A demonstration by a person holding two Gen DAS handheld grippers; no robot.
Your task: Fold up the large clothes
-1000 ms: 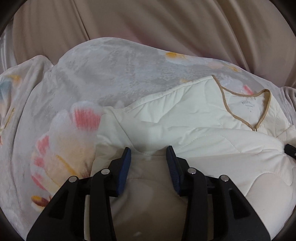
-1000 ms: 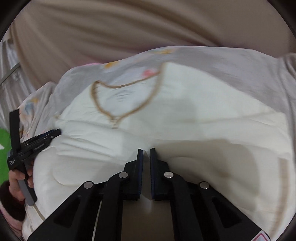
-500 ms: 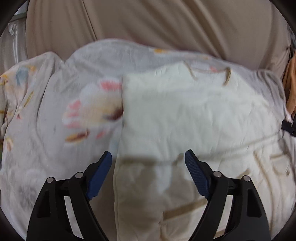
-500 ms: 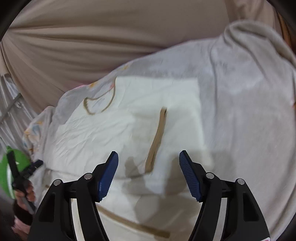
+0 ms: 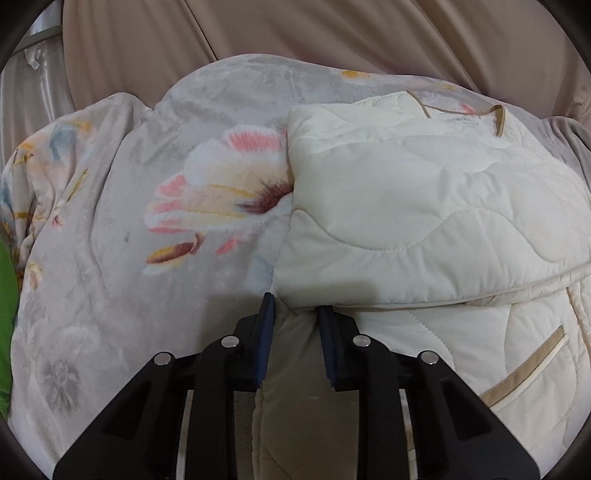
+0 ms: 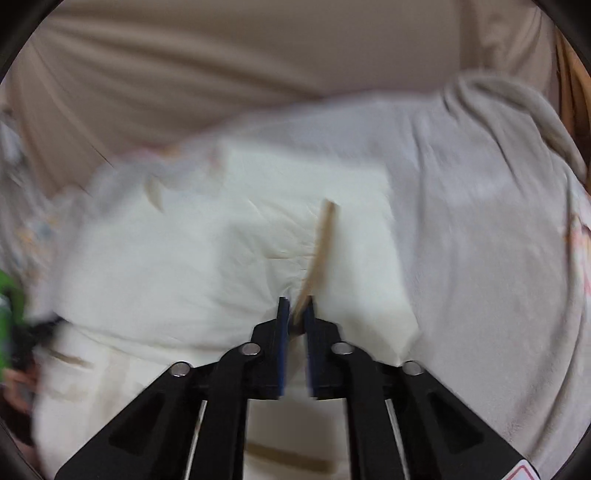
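Note:
A cream quilted jacket with tan trim lies partly folded on a grey flowered blanket. Its collar points to the far side and a folded layer lies across the middle. My left gripper has closed on the jacket's near left edge, with cloth between its blue pads. In the blurred right wrist view the jacket fills the middle. My right gripper is shut on a fold at the near end of a tan trim strip.
A beige curtain hangs behind the bed. The blanket extends bare to the left in the left wrist view and to the right in the right wrist view. Something green shows at the far left edge.
Both grippers opened wide half a second ago, moved down to the jacket's near edge and have closed on cloth again. The right view is blurred by motion.

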